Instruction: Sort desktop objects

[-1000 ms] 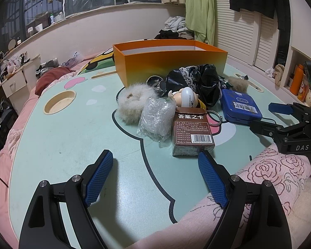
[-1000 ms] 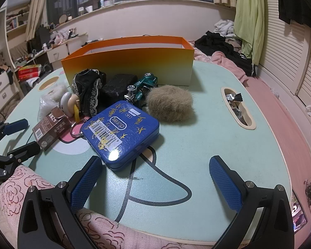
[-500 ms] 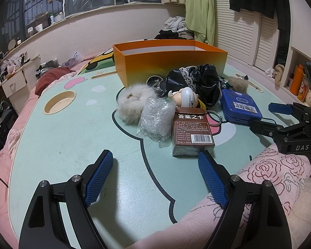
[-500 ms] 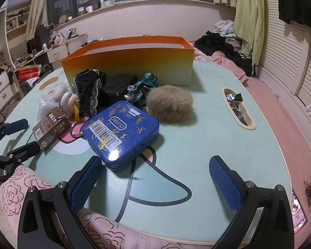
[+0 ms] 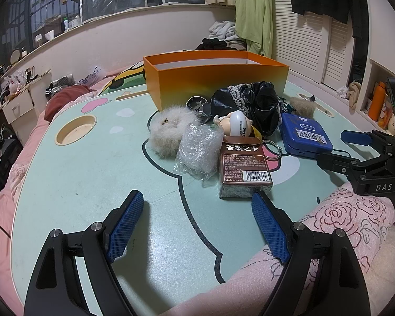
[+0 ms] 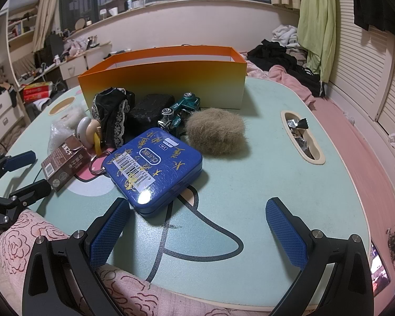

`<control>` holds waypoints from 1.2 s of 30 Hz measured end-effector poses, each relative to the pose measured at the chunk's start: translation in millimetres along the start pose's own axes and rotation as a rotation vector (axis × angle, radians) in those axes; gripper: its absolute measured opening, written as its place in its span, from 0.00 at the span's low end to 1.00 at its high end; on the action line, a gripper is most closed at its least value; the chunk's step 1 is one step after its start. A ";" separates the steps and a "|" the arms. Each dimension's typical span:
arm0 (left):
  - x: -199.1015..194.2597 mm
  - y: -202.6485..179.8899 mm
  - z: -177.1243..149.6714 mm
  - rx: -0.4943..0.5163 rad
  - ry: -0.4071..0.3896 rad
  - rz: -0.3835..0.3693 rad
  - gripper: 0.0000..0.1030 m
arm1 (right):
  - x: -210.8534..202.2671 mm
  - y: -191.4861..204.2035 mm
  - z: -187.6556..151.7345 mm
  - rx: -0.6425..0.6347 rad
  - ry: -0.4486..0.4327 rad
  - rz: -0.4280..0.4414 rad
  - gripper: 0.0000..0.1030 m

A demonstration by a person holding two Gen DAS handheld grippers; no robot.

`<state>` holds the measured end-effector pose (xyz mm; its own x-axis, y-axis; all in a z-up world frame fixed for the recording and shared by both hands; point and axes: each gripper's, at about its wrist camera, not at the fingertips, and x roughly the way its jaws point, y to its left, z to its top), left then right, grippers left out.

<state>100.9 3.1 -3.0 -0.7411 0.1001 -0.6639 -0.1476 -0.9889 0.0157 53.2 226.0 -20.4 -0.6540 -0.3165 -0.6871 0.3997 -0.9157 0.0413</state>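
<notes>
A heap of small objects lies in front of an orange box (image 5: pixel 213 79) (image 6: pixel 166 79): a brown card box (image 5: pixel 243 166) (image 6: pixel 63 163), a crinkled plastic bag (image 5: pixel 197 150), a white fur ball (image 5: pixel 168 131), a blue tin (image 5: pixel 304 134) (image 6: pixel 152 168), a tan fur ball (image 6: pixel 216 134), black lace fabric (image 5: pixel 250 102) (image 6: pixel 113 115) and a green toy car (image 6: pixel 179 113). My left gripper (image 5: pixel 197 216) hovers open near the table's front edge, just short of the brown box. My right gripper (image 6: pixel 197 226) is open too, its left pad beside the blue tin's near corner.
The pale green table (image 5: pixel 92 171) has a round cup hole (image 5: pixel 76 130) at the left and a slot with foil wrappers (image 6: pixel 301 137) at the right. A pink rose-patterned cloth (image 5: pixel 350 216) lies along the near edge. Beds and clutter surround the table.
</notes>
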 end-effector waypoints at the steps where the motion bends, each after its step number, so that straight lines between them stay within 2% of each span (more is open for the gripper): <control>1: 0.0 0.0 0.0 0.000 0.000 0.000 0.82 | 0.9 -0.6 -0.7 0.000 0.000 0.000 1.00; 16: -1.7 0.5 0.8 -0.002 0.000 -0.005 0.82 | 0.7 -0.9 -0.7 0.000 -0.001 0.001 1.00; 19: -5.7 3.6 2.8 -0.017 -0.005 -0.038 0.80 | -0.3 -0.4 0.0 0.000 -0.001 0.001 1.00; 22: -11.4 7.6 14.0 -0.047 0.011 -0.154 0.74 | 0.8 -1.0 -0.7 0.000 -0.001 0.001 1.00; 26: -20.4 -5.1 27.6 0.000 -0.028 -0.165 0.66 | 0.6 -1.2 -0.6 0.000 -0.002 0.001 1.00; 29: -10.5 -17.0 33.3 0.037 0.010 -0.155 0.57 | 0.9 -1.3 -0.8 0.000 -0.002 0.001 1.00; 36: 17.5 -26.2 32.3 0.051 0.103 -0.119 0.56 | 0.3 -1.1 -0.5 0.000 -0.002 0.001 1.00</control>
<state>70.6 34.3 9.1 -0.6458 0.2018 -0.7363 -0.2650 -0.9637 -0.0317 52.9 227.0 -20.9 -0.6553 -0.3176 -0.6854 0.4003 -0.9155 0.0414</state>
